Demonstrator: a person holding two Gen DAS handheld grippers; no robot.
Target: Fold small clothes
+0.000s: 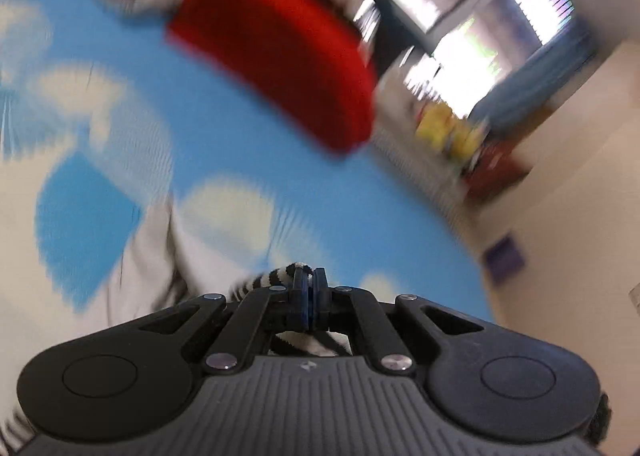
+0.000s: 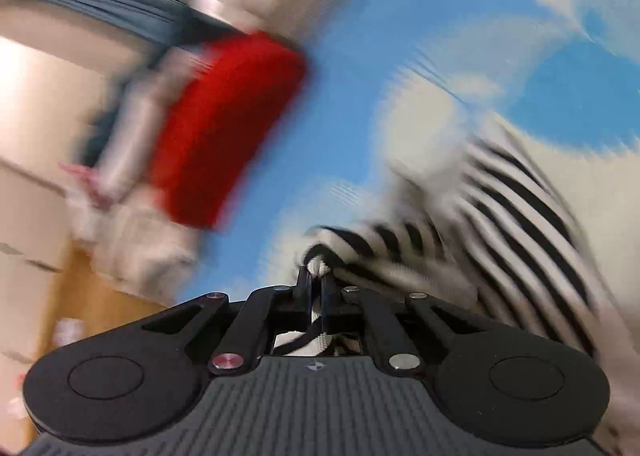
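Both the left gripper (image 1: pixel 309 288) and the right gripper (image 2: pixel 316 288) look alike: matte black linkage arms with silver screw heads, round black caps at 8 and 4 o'clock, a ribbed grey housing at 6 o'clock bearing a small round crosshair mark, and blue-edged pads

A blue cloth with white cloud shapes (image 1: pixel 224 128) covers the surface. On its far edge lies a red cushion (image 1: pixel 280 56); a blurred yellow object (image 1: pixel 448 132) sits beyond the cushion.
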